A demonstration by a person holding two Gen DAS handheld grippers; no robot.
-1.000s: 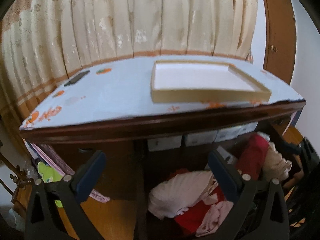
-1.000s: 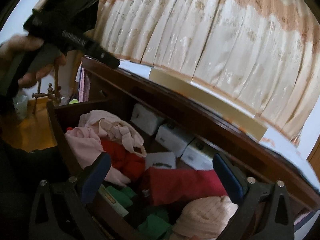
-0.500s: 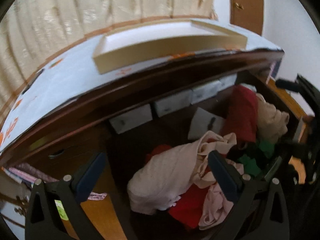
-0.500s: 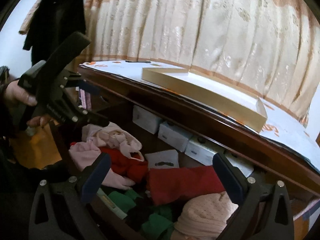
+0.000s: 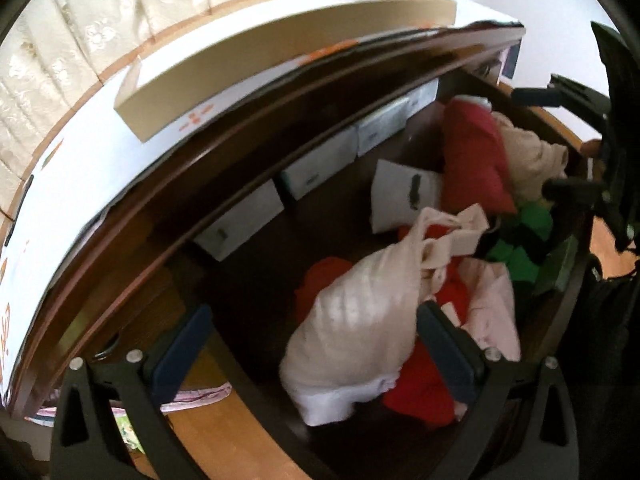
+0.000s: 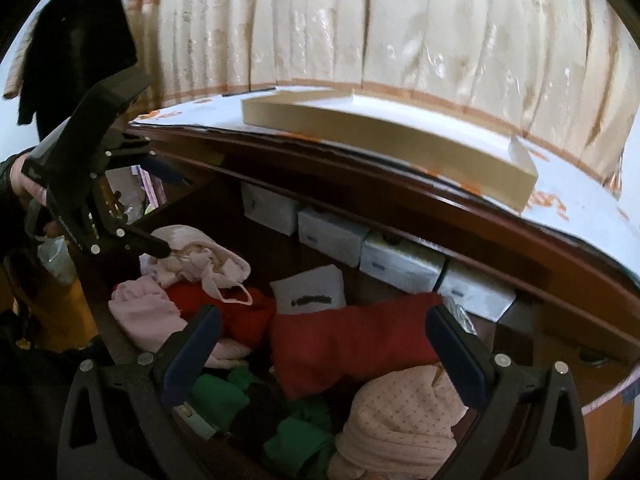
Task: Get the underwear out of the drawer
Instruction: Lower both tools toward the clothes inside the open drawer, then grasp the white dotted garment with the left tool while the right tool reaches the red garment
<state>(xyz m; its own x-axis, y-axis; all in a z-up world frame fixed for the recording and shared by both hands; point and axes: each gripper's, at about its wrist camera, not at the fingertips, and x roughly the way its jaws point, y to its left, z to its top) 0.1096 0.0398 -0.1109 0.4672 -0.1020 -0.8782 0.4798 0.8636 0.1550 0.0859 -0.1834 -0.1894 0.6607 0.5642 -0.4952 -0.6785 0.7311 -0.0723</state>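
The drawer (image 5: 256,280) is seen pulled open beneath the front edge of the desk (image 5: 280,92), whose top is covered by a pale sheet with orange marks. A shallow cardboard tray (image 6: 400,140) is set on the desk top near that front edge. Along the back wall of the drawer a row of small white boxes (image 6: 400,260) is lined up, and a flat white packet (image 6: 312,290) lies just in front of them.

The underwear is heaped in the drawer: a pale pink ribbed piece (image 5: 360,316) lies toward the drawer's left side over red cloth (image 5: 416,392), with a red garment (image 6: 352,340), green pieces (image 6: 296,436) and a dotted pink piece (image 6: 400,420) toward the right front corner.

The left gripper (image 5: 312,344) is held with its jaws wide apart, directly above the pale pink ribbed piece; contact cannot be told. The right gripper (image 6: 320,344) is likewise held apart, empty, over the red garment. A hand (image 6: 24,180) is seen behind the left tool.
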